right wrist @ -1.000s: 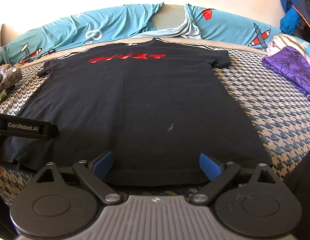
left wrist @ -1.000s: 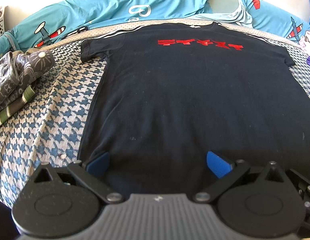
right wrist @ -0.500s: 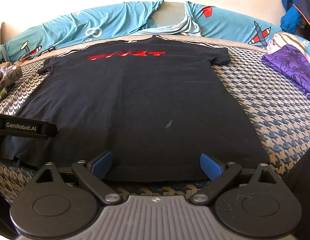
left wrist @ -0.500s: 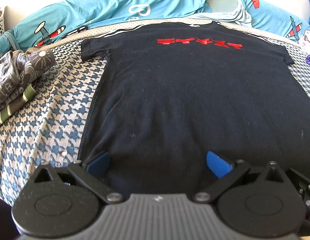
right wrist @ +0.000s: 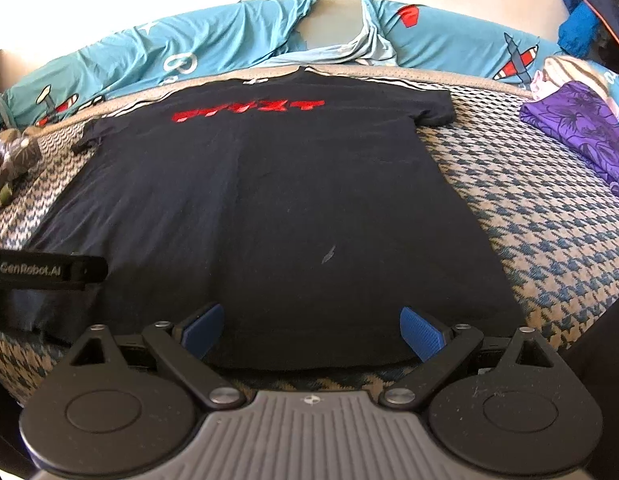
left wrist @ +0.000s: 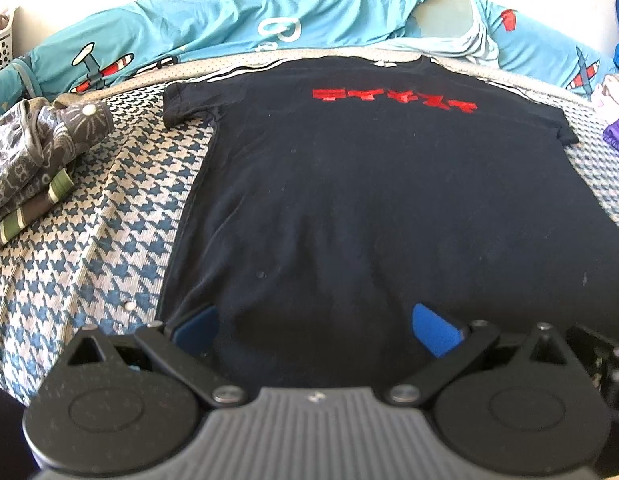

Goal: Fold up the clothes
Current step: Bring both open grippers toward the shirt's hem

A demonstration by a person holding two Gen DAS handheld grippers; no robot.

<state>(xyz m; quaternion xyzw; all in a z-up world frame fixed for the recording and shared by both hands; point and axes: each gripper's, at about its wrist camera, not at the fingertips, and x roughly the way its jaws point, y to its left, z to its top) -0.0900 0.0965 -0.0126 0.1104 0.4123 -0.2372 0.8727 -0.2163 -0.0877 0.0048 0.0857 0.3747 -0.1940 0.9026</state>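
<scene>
So we've got the black t-shirt (left wrist: 389,208) laid out flat on the bed, front side up, red lettering (left wrist: 393,100) across the chest, collar at the far end and the hem nearest us. It sits on a blue and cream houndstooth cover (left wrist: 89,240), with a turquoise sheet with little planes (left wrist: 189,36) bunched along the far edge.

Our left gripper (left wrist: 315,326) is spread wide, blue pads hovering low at the hem near the shirt's left bottom corner, nothing pinched between them. Can't really tell if the pads are touching the fabric or just above it. Our right gripper (right wrist: 311,330) is the same deal: fingers wide apart, lined up with the hem near the right bottom corner, holding nothing.

From the right camera we can see the left tool's black strap (right wrist: 45,270) poking in over the shirt's left side.

Other stuff around: a grey patterned pile of clothes (left wrist: 33,160) off to the left, well apart from the shirt, and a purple floral garment (right wrist: 581,132) off to the right.
</scene>
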